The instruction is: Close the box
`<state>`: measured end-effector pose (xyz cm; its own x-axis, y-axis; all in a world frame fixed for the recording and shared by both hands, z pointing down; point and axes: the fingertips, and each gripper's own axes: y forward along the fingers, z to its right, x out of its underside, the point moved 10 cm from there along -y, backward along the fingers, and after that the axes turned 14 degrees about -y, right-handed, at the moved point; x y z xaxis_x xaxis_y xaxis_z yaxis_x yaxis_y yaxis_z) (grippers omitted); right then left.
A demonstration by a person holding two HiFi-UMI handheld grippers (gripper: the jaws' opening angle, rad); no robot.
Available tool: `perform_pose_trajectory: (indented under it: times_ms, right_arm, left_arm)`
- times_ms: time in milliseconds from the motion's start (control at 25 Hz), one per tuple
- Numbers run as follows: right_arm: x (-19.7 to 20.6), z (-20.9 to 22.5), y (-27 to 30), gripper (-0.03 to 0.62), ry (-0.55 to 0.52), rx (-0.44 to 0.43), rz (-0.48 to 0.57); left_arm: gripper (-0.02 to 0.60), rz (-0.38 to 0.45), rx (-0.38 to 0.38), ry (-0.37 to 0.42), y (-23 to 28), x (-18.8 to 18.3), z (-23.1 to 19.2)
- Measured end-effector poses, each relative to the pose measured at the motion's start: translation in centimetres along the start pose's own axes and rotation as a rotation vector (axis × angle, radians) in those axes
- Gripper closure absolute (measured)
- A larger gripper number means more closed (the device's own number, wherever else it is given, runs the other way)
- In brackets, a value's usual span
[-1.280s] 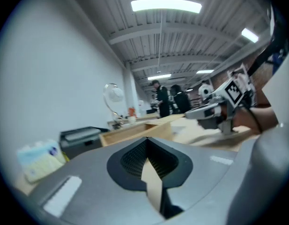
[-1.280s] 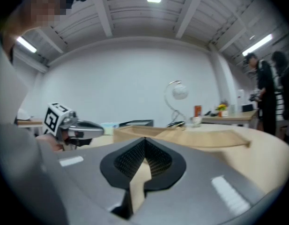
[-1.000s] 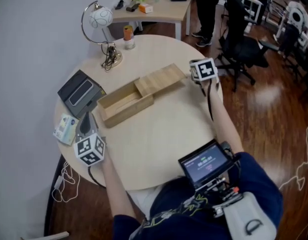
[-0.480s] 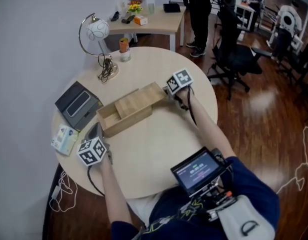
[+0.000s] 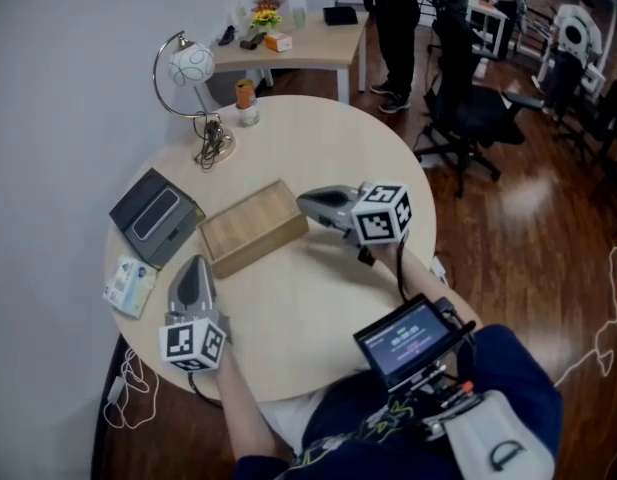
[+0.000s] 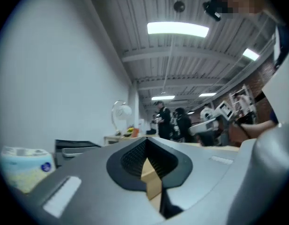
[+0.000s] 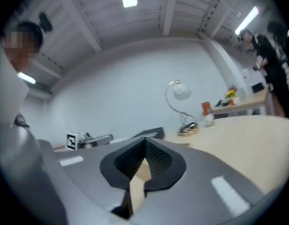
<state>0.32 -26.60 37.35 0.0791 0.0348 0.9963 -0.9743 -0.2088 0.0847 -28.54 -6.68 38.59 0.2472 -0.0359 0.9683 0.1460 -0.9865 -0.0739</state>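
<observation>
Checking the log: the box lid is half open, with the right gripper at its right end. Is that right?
Not quite. The head view shows the box lid fully closed, not half open. The right gripper is indeed at its right end.

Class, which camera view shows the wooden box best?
The head view: the whole box lies shut on the round table. The left and right gripper views each show only a tan sliver, probably the box, low in the middle.
</observation>
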Motion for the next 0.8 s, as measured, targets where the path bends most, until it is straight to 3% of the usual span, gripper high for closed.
perform_pose_trajectory:
  times_ms: [80, 160, 200, 280, 360, 600, 800]
  right_arm:
    - [1.8, -3.7, -0.1, 0.599, 0.042, -0.166, 0.112]
    - [4.3, -6.6, 0.6, 0.599, 0.035, -0.245, 0.088]
    - [5.3, -7.7, 1.1, 0.599, 0.011, -0.259, 0.050]
    - [5.8, -9.5, 2.1, 0.599, -0.110, -0.234, -0.029]
    - [5.6, -10.3, 2.5, 0.600, -0.225, -0.178, -0.076]
    - [5.6, -10.3, 2.4, 0.600, -0.227, -0.152, -0.064]
    - [5.8, -10.2, 2.5, 0.600, -0.221, -0.152, -0.074]
  left_arm:
    - [0.586, 0.007, 0.201, -0.073, -0.1, 0.9, 3.2]
    - [0.586, -0.061, 0.328, -0.126, 0.5, 3.7, 5.3]
    - [0.586, -0.138, 0.355, -0.117, 0.9, 5.3, 6.1]
    - [0.586, -0.343, 0.383, -0.063, 1.7, 7.5, 7.5]
    - [0.581, -0.435, 0.400, -0.042, 2.3, 8.0, 8.0]
    - [0.580, -0.344, 0.382, -0.050, 1.4, 7.7, 7.8]
    - [0.581, -0.338, 0.382, -0.051, 1.4, 7.7, 7.7]
